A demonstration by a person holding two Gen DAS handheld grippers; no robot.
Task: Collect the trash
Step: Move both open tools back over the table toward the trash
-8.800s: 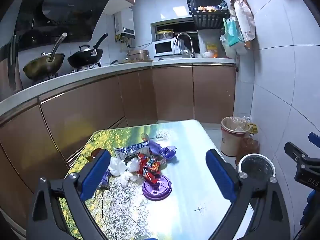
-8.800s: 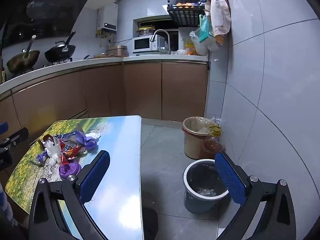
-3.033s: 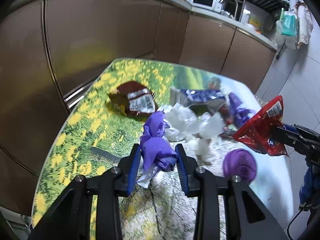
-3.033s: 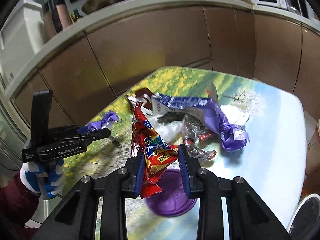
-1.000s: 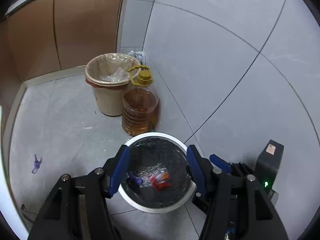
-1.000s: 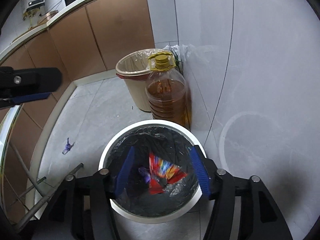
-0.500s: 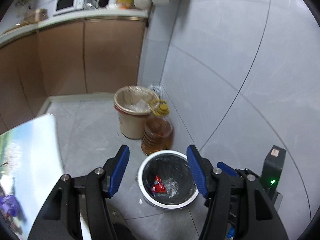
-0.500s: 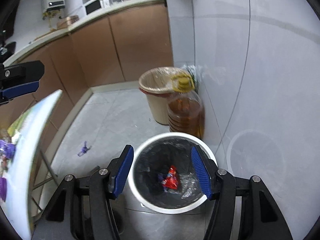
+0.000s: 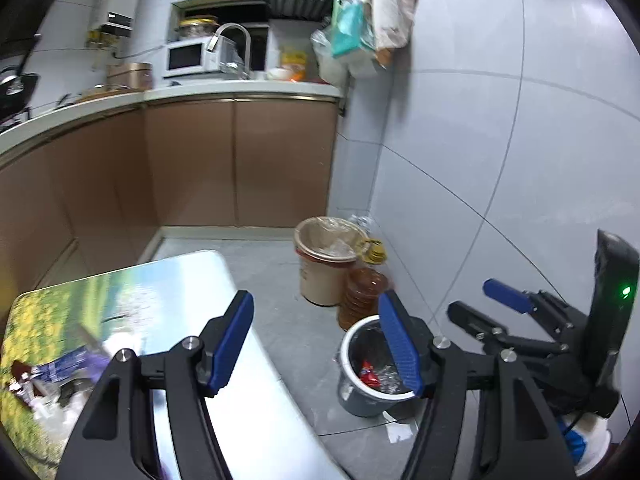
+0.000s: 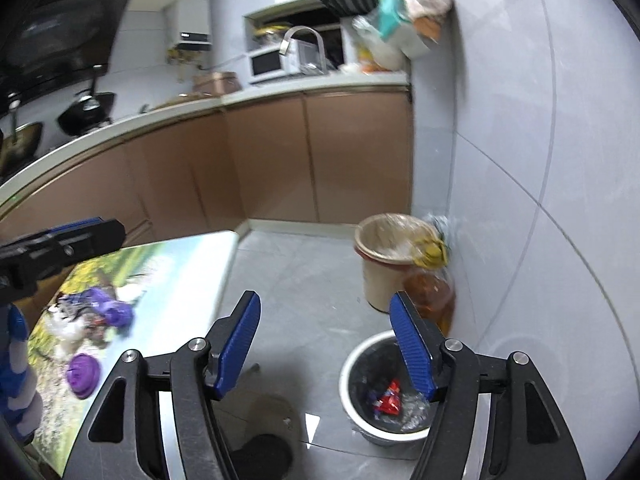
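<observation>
Left gripper (image 9: 316, 338): jaws opening, empty. Right gripper (image 10: 326, 342): jaws opening, empty. Bin (image 10: 360, 364): red wrapper (image 10: 390, 402) inside. Bench (image 10: 192, 268): purple lid (image 10: 83, 370), wrappers.

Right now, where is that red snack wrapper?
The red snack wrapper lies inside the black-lined bin on the floor, low and right of centre in both views, just in front of the oil jug.

A red snack wrapper (image 10: 390, 400) lies crumpled inside the black-lined white bin (image 10: 360, 364) on the floor. On the counter (image 10: 192, 264), purple wrappers (image 10: 110, 308), white scraps and a purple lid (image 10: 83, 374) lie clustered.
</observation>
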